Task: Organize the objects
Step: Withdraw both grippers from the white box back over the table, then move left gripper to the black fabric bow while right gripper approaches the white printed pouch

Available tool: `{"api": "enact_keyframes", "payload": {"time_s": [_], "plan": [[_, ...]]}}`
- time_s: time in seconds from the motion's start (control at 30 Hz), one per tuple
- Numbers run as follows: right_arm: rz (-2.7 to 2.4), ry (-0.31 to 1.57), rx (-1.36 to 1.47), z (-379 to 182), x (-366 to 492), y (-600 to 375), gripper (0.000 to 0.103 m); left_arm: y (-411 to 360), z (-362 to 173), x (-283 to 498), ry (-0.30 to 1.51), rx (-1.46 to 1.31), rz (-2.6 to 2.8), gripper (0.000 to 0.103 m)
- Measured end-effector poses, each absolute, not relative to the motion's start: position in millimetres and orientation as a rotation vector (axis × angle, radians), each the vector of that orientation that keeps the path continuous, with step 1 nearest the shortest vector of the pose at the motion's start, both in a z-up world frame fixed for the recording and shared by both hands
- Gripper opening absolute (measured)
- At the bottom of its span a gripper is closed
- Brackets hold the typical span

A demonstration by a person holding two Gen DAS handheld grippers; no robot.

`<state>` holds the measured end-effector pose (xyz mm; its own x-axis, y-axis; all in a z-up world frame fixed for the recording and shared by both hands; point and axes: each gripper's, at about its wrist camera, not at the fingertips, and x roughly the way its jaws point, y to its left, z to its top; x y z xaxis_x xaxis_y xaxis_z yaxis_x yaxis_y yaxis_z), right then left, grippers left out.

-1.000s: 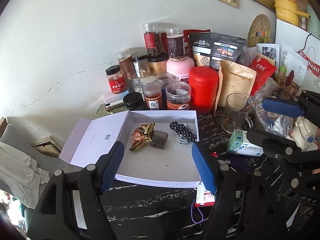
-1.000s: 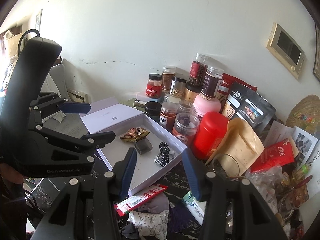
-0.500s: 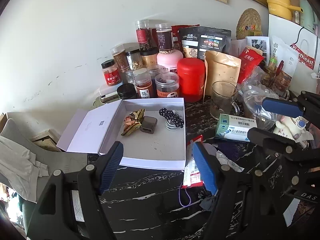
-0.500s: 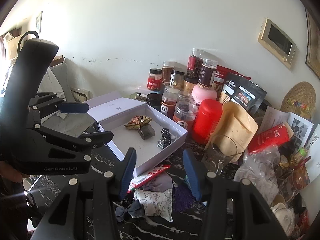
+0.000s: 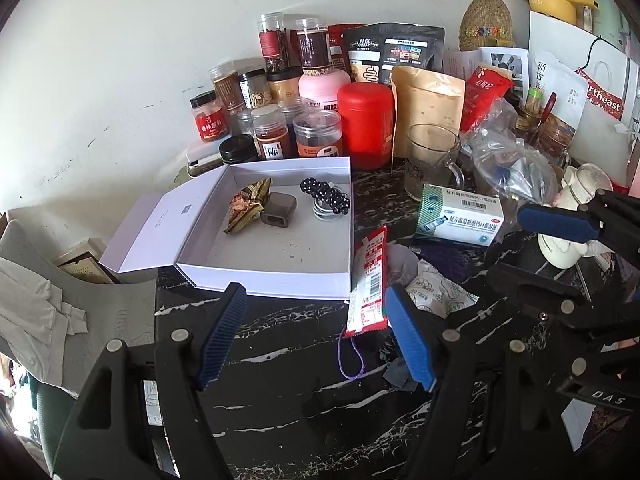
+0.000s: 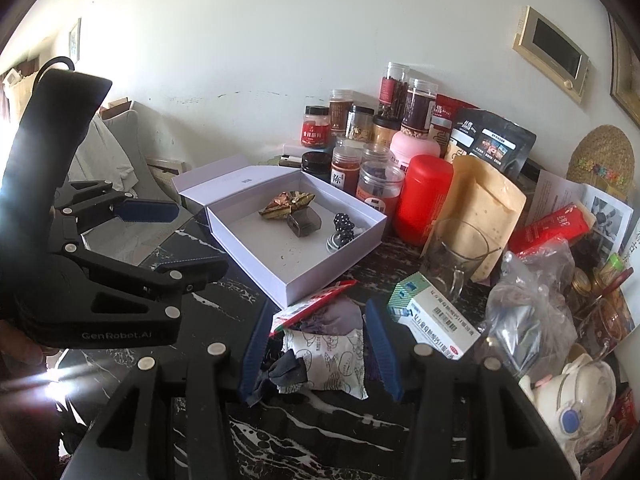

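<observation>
Spreading across a black marble table (image 5: 288,364), clutter surrounds an open white box (image 5: 276,276) already holding a snack wrapper, a grey case and a dotted hair tie. Just beside the box's near right corner lies a red packet (image 5: 370,280), its long axis running away from the grippers, resting on a white printed pouch (image 6: 328,354). The right gripper (image 6: 322,354) hovers with jaws open, empty, straddling that pouch from above, and seems nearer. The left gripper (image 5: 316,338) is open wider, empty, the packet just inside its right finger.
</observation>
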<state>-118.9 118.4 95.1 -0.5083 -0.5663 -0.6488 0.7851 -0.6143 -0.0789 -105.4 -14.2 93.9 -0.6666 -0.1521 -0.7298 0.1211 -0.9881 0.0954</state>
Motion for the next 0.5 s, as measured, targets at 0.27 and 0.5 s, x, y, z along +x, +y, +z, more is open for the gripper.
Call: {"api": "enact_keyframes", "payload": {"time_s": [0.27,0.5], "plan": [[-2.136,0.485,0.8,67.9,-110.4,124.7,0.049,-3.7,65.6,-93.4,-0.012,1.253,-2.734,0.071],[-2.11,0.482,0.836,46.6,-102.9,127.9,0.049,-1.5,40.0,-85.8,0.012,1.299,-2.708,0.071]]}}
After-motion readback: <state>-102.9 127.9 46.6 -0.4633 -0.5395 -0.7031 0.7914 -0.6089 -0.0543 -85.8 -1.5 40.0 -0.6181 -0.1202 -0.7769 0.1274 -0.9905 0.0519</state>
